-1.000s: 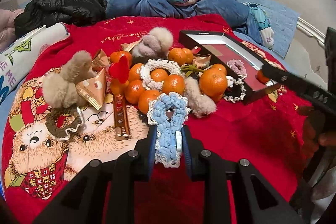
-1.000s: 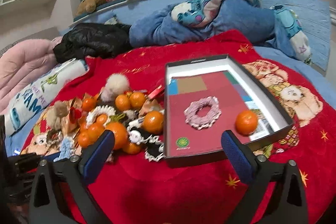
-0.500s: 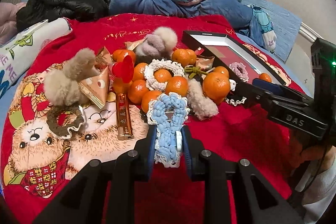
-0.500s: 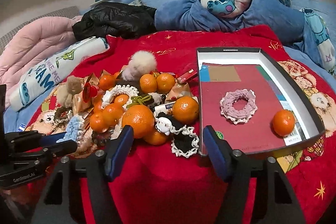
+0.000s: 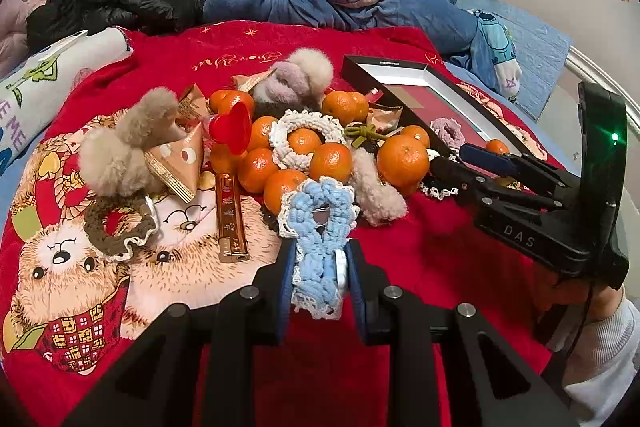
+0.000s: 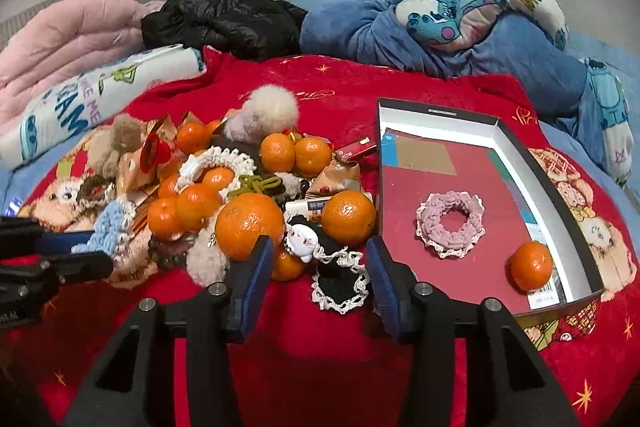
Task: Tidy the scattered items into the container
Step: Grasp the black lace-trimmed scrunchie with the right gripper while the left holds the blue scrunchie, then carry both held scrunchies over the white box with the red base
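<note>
Swinging away from the box, the right tongs [image 6: 316, 279] now straddle the black lace scrunchie [image 6: 338, 277] at lower centre, jaws closing, not yet gripping. Left tongs [image 5: 318, 277] pinch the blue scrunchie [image 5: 318, 227], ready for the box [image 6: 560, 187] at right.

box [image 6: 440, 115] right of pile [image 6: 248, 195] | scrunchie [image 6: 450, 225], orange [image 6: 531, 265] in box
</note>
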Motion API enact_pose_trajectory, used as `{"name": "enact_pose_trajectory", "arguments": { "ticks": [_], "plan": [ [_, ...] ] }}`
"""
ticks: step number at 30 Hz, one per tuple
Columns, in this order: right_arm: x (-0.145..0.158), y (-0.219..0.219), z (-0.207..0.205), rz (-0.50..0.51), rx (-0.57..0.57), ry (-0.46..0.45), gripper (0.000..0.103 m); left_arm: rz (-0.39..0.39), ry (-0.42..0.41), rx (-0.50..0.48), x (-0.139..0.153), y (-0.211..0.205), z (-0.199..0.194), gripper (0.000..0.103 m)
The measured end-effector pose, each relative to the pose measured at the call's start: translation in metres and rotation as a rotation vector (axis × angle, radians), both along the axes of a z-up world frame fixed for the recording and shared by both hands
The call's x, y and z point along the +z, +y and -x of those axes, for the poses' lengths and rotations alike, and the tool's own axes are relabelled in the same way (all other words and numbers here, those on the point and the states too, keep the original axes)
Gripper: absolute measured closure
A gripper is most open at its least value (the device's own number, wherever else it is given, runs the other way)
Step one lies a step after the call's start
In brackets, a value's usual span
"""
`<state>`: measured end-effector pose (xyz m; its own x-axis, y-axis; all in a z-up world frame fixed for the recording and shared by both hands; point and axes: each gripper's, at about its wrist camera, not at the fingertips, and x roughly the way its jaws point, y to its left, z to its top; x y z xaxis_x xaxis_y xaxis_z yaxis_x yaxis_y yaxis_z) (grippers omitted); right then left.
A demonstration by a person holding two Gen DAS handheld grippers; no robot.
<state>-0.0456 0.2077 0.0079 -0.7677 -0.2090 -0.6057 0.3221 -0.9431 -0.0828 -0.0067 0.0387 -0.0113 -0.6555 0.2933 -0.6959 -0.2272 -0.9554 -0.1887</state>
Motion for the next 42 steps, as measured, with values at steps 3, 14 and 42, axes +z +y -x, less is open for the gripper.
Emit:
{"name": "enact_pose_trajectory", "arguments": {
  "ticks": [3, 14, 42],
  "plan": [
    [-0.003, -0.006, 0.003, -0.045, -0.02, 0.015, 0.057, -0.008, 0.002, -0.001, 0.001, 0.0, 0.0, 0.078],
    [-0.017, -0.016, 0.014, -0.101, 0.0, -0.032, 0.078, -0.009, 0.0, -0.009, 0.001, 0.003, -0.001, 0.078],
    [0.021, 0.025, -0.006, 0.197, -0.098, -0.006, 0.094, -0.012, 0.024, 0.017, 0.01, 0.006, -0.008, 0.078]
  ]
}}
